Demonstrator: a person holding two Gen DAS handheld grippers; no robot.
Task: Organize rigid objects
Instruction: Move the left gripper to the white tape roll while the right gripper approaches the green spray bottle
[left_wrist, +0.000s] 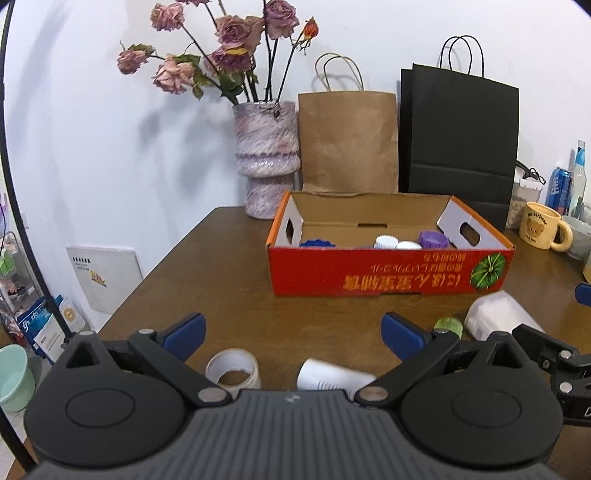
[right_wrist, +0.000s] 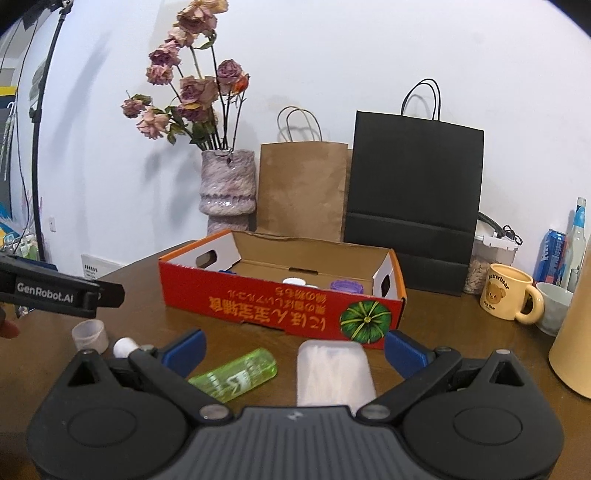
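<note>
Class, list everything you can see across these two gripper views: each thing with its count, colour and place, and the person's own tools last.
Box: 1, red cardboard, table centre.
Caps in box: several; purple, white, blue.
Green bottle: 1, lying before box.
White pouch: 1, lying beside bottle.
White open jar: 1, near table edge.
White cup: 1, on its side.
Vase of dried roses: 1, pinkish, behind box.
Paper bags: brown, black, by wall.
Bear mug: 1, yellow, right.
Table: brown wood.
Left gripper: open, blue pads.
Right gripper: open, blue pads.
</note>
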